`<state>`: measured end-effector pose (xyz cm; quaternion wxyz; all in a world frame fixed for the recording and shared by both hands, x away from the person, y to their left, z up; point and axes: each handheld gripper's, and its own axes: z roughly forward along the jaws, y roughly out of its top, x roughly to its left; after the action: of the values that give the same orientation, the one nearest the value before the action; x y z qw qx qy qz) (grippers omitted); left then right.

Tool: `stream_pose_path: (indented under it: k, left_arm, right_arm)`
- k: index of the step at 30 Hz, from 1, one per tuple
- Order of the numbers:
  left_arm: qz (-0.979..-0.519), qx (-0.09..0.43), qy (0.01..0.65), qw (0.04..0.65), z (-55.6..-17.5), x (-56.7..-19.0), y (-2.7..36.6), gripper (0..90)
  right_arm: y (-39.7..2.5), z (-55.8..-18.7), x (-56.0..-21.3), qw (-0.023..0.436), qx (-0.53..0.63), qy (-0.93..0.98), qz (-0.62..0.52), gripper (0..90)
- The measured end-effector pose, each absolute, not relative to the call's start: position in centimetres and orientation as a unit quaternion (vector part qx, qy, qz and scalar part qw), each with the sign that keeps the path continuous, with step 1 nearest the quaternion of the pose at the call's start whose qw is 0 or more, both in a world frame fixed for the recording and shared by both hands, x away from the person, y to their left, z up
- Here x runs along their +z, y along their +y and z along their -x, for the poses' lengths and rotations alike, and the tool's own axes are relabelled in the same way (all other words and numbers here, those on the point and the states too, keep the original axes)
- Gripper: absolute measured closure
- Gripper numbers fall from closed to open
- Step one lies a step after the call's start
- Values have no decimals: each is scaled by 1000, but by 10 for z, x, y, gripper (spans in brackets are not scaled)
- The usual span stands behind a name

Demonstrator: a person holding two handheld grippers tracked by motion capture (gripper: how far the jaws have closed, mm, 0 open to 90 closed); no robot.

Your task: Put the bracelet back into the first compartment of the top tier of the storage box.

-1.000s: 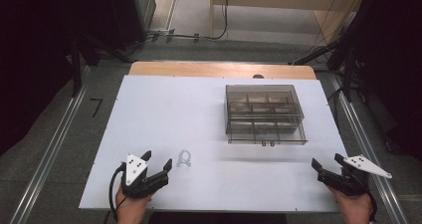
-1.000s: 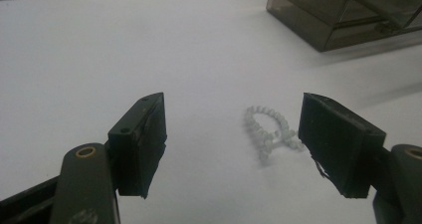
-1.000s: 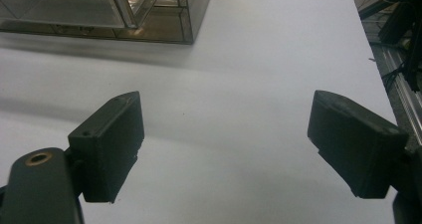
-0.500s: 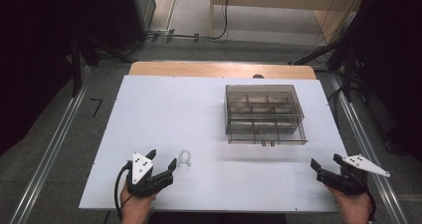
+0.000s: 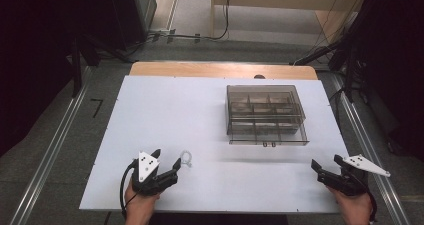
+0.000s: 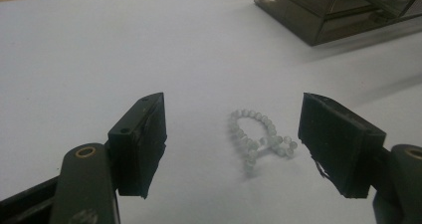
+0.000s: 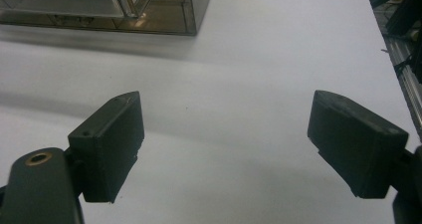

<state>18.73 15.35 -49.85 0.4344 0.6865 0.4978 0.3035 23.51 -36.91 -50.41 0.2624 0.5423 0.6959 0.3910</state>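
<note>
A: Left gripper view: left gripper (image 6: 234, 149) has its jaws spread wide, nothing held, with the bead bracelet (image 6: 259, 139) lying flat on the white table (image 6: 74, 50) just ahead of them, a bit nearer the right-hand jaw.

B: And the step?

A: Looks like a pickup. Shift slightly toward that right-hand jaw so the loop centres, go low until the tips nearly meet the table, then pinch where the strands cross (single beads likely slip out).

B: Right gripper (image 7: 226, 149)?

A: Jaws apart too, empty, bare table in front, the smoky compartment box (image 7: 109, 7) well ahead and off to its left. Leave it parked.
</note>
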Motion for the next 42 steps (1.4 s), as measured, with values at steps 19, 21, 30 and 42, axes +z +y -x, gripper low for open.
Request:
stream_pose_path:
  k: [19,21,30,42]
  left_arm:
    - [-695,300,498,423,-197,-504,150,293]
    - [-696,299,498,423,-198,-504,151,301]
    - [-704,287,498,416,-203,-506,150,342]
    - [-718,275,496,404,-209,-511,147,391]
  right_arm:
    - [-368,-235,-504,264,393,696,-539,135]
    - [-368,-235,-504,264,392,697,-540,135]
    - [-368,-235,-504,263,391,697,-540,135]
    - [-368,-236,-504,263,391,698,-540,135]
